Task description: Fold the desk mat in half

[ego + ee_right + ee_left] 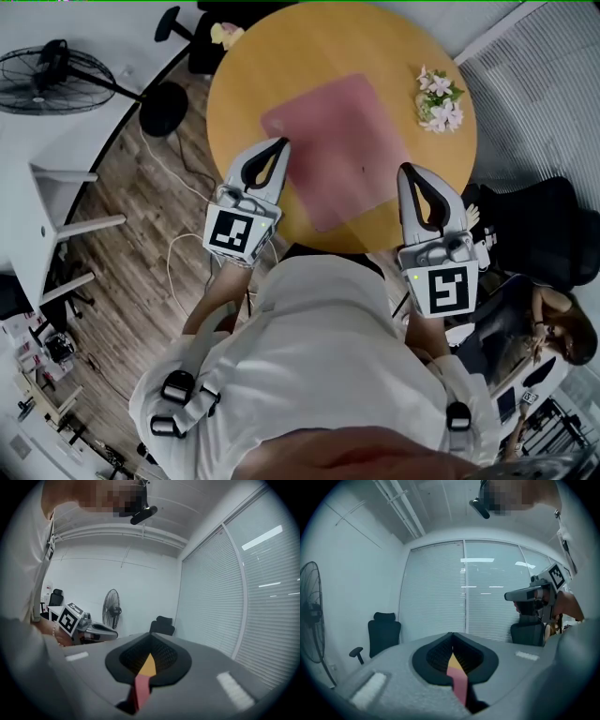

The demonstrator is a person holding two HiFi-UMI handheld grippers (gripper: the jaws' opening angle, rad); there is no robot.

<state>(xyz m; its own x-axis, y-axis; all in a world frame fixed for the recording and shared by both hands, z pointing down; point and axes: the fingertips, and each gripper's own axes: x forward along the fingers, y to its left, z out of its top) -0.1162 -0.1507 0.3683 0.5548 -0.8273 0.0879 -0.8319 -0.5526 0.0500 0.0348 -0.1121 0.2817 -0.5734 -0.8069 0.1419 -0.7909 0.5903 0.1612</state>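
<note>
A black floor fan (52, 70) stands well off the left side of the round yellow desk (272, 66).

At the desk's near-left rim the left tongs (282, 142) point level across the desktop. Their own view shows the two tips pressed together. In the slit behind the tips, a wedge of yellow desktop sits above a narrow pink strip. From the head view those tips sit right at the left edge of the desk mat (342, 141).

The pink desk mat lies flat around the middle of the desk, turned so that one corner points at the desk's near rim. A paler band runs along its edge nearest that rim; whether that band is a second layer I cannot tell.

At the desk's near-right rim the right tongs (404, 170) point almost level. Their tips are likewise pressed together, with the same yellow wedge and a darker, redder strip showing in the slit. These tips sit at the mat's right edge, close to its right corner.

A small bunch of pink and white flowers (439, 98) lies near the desk's far-right rim, apart from the mat. A black office chair (539, 220) stands just off the desk's right side.
</note>
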